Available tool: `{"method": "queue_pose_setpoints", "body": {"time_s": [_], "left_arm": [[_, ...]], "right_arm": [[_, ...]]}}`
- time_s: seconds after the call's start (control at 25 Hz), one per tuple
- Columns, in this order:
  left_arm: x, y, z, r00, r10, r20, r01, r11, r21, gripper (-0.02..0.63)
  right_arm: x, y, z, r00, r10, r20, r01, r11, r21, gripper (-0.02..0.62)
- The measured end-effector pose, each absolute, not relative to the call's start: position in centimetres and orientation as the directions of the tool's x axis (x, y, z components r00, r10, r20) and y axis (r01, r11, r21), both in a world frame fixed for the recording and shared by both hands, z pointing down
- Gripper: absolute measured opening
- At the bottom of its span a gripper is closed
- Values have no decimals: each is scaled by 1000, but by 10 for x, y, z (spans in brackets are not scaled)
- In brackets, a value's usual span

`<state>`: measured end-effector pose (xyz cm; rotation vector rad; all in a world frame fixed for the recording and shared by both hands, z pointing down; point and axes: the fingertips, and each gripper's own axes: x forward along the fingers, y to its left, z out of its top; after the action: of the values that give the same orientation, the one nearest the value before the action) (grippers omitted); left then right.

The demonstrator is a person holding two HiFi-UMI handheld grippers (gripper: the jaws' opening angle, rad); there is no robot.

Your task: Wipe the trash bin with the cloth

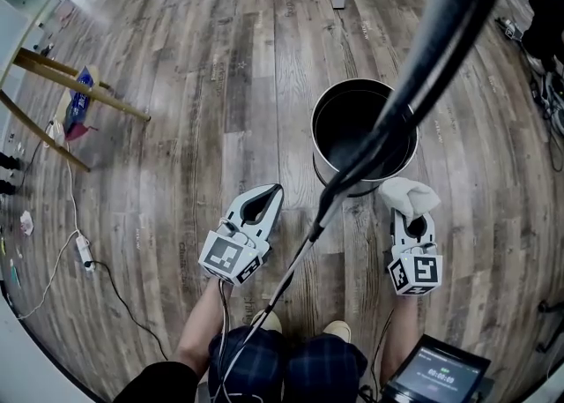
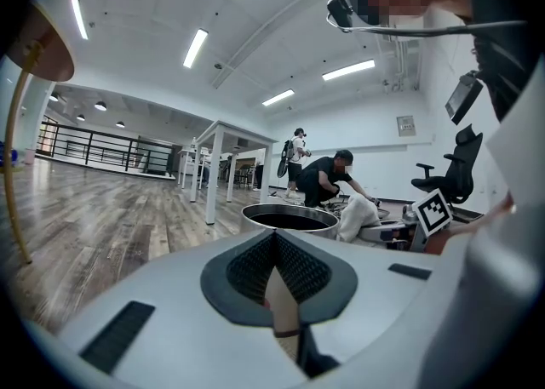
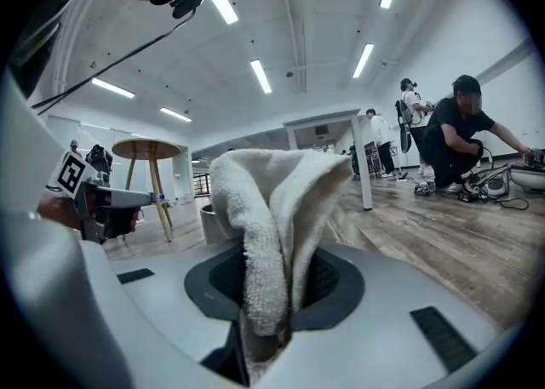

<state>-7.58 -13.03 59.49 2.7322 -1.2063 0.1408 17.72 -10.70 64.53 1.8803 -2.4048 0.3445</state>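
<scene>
Right claw (image 1: 411,214) clenched on one cloth (image 1: 407,193), left claw (image 1: 277,189) clenched empty, one trash bin (image 1: 335,108).

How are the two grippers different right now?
The right gripper is shut on the cloth; the left gripper is shut on nothing. The right gripper sits close beside the bin; the left gripper is farther off to the side. The left gripper leans toward the bin; the right gripper points straight ahead. Both are white with a marker cube.
</scene>
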Motion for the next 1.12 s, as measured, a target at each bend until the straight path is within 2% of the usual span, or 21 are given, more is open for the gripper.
{"method": "queue_pose_setpoints", "body": {"time_s": [0.32, 0.72, 1.12], "left_arm": [[-74, -124, 599, 671, -727, 147, -741, -665, 95, -3], [-79, -116, 606, 673, -725, 147, -740, -665, 101, -3], [-78, -112, 603, 671, -729, 133, -741, -663, 106, -3]], "right_arm": [[153, -79, 633, -308, -937, 164, -949, 289, -129, 92], [60, -54, 646, -512, -841, 173, -856, 484, -181, 92], [-4, -77, 661, -601, -780, 175, -799, 575, -177, 92]]}}
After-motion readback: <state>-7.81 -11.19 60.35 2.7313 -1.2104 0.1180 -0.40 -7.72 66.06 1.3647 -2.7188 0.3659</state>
